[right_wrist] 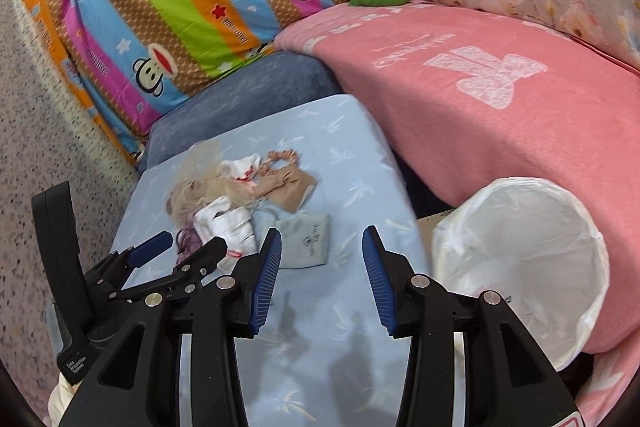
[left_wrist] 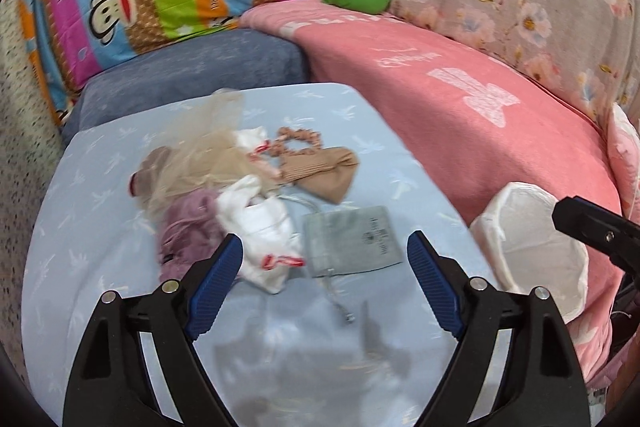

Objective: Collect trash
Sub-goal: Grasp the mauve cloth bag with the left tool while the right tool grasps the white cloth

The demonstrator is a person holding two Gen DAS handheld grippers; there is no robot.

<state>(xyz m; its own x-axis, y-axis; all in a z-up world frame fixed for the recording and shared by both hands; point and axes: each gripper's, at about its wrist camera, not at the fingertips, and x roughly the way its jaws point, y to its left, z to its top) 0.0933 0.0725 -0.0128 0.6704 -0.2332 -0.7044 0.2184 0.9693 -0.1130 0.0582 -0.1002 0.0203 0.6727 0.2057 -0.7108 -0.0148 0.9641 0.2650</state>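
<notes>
We see a light blue padded surface (left_wrist: 360, 115) between a pink blanket (left_wrist: 480, 115) and a speckled floor; it looks like a cushion or mattress more than a desk, though we cannot say which. Off its right edge stands a white-lined trash bin (right_wrist: 532, 259), mouth tipped toward us and empty as far as we can tell.

The trash is a loose pile near the middle of the surface, toward the left edge: a tan gauzy bag (left_wrist: 200, 151), a brown pouch (left_wrist: 324, 173), a white bag with red ties (left_wrist: 260, 231), a mauve pouch (left_wrist: 188, 231) and, nearest us, a grey drawstring pouch (left_wrist: 352, 241).

The left tongs (left_wrist: 324, 283) are spread wide and empty, framing the white bag and grey pouch. The right tongs (right_wrist: 322, 279) are half spread, also empty, above bare blue fabric.

We judge the step to be the reach for a first piece. The grey pouch lies flat, its long axis running from near left to far right, drawstring trailing toward the near edge. To pick it cleanly, we would lower the left tongs across its short side and pinch one edge, clear of the white bag.
</notes>
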